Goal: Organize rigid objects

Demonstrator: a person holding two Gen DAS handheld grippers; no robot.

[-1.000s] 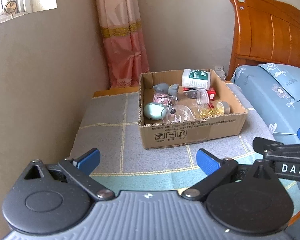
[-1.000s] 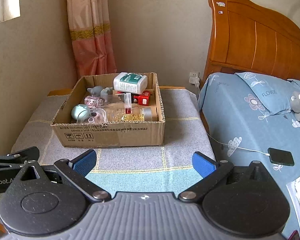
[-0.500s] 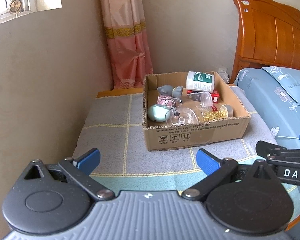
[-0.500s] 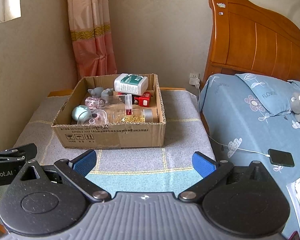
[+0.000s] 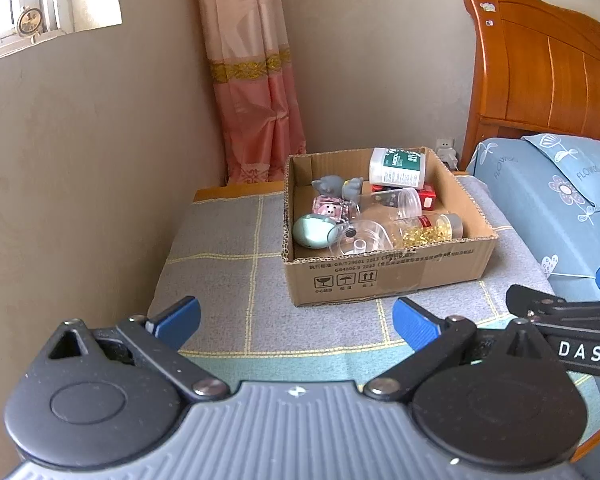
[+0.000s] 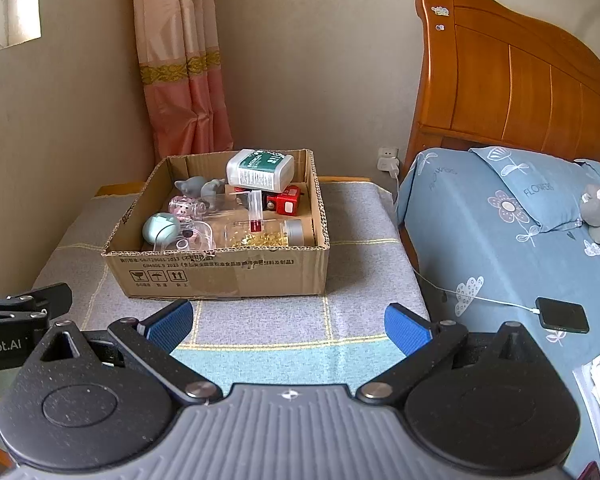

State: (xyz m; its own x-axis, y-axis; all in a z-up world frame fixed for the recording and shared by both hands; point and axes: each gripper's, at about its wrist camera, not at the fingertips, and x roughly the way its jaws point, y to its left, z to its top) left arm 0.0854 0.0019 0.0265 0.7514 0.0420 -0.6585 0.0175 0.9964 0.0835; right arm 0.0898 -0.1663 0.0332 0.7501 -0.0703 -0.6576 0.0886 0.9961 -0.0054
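Your left gripper point(image 5: 296, 320) and right gripper point(image 6: 288, 322): both spread, empty. Box point(image 6: 220, 276) ahead at the table's far edge, probably nearer your right.

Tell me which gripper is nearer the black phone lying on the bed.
Right. The right gripper hovers over the mat in front of the cardboard box, with the phone just off its right side. The left gripper sits farther left, beyond it.

left gripper point(image 5: 296, 320): jaws wide apart, empty, level, pointing forward | right gripper point(image 6: 288, 326): jaws wide apart, empty, level, just beside the left one
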